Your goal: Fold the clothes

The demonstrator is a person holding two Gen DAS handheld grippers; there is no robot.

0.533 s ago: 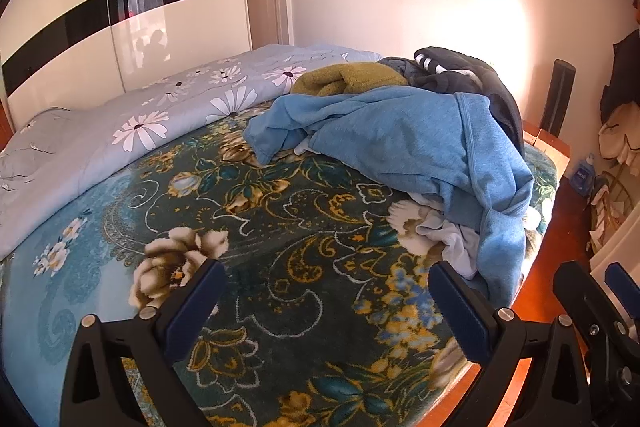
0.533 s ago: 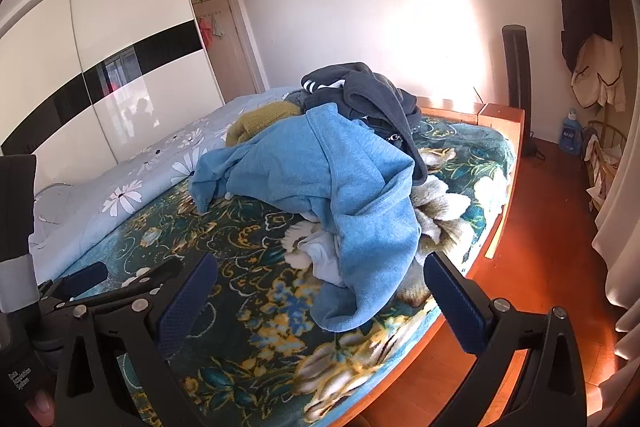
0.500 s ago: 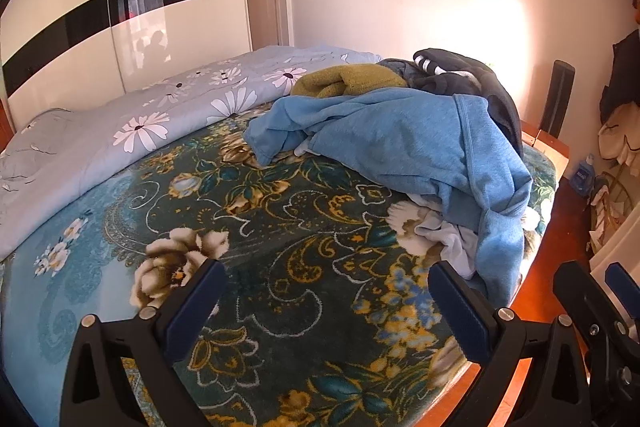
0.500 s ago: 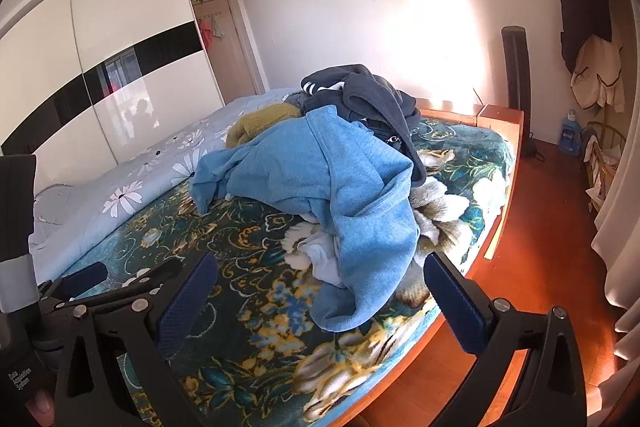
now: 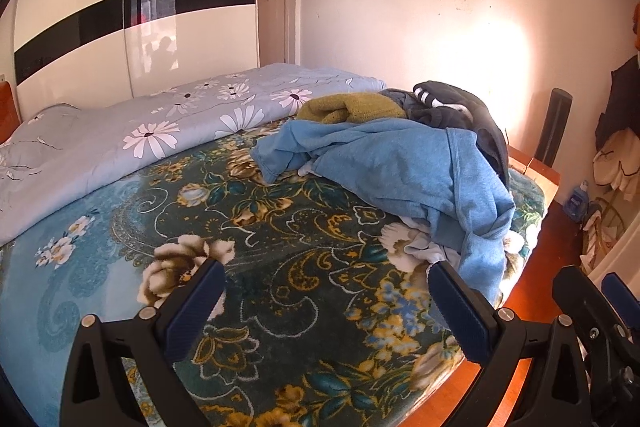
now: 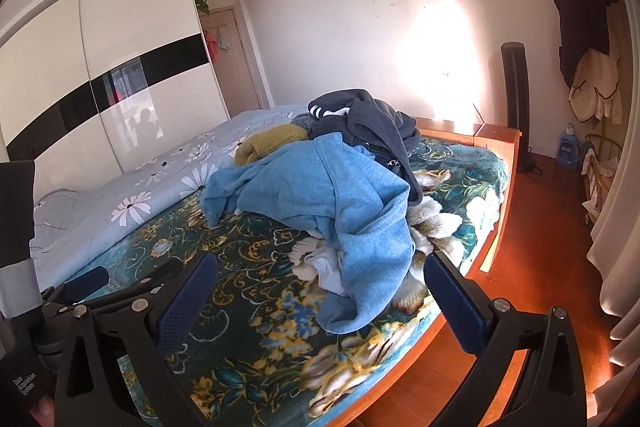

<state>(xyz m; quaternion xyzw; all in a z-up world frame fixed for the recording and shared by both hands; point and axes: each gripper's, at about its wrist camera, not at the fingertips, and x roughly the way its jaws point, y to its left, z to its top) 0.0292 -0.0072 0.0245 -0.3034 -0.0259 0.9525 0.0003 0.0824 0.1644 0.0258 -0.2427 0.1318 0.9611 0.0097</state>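
Note:
A pile of clothes lies on the bed's far right part. On top is a light blue sweatshirt (image 5: 404, 163) (image 6: 332, 195). Behind it lie an olive knit garment (image 5: 352, 105) (image 6: 272, 141) and a dark navy jacket with white stripes (image 5: 456, 103) (image 6: 368, 119). A white garment (image 5: 424, 247) (image 6: 326, 267) shows under the blue one. My left gripper (image 5: 326, 301) is open and empty, above the floral blanket, short of the pile. My right gripper (image 6: 320, 293) is open and empty, near the sweatshirt's hanging end.
A teal floral blanket (image 5: 248, 235) covers the bed, with a grey daisy-print duvet (image 5: 160, 123) along the far side. The wooden bed frame (image 6: 488, 239) borders a red-brown floor. A dark tower fan (image 6: 516, 99), a blue detergent bottle (image 6: 570, 147) and hanging clothes stand at right.
Both views have shifted very slightly; the clothes have not moved and both grippers stay open.

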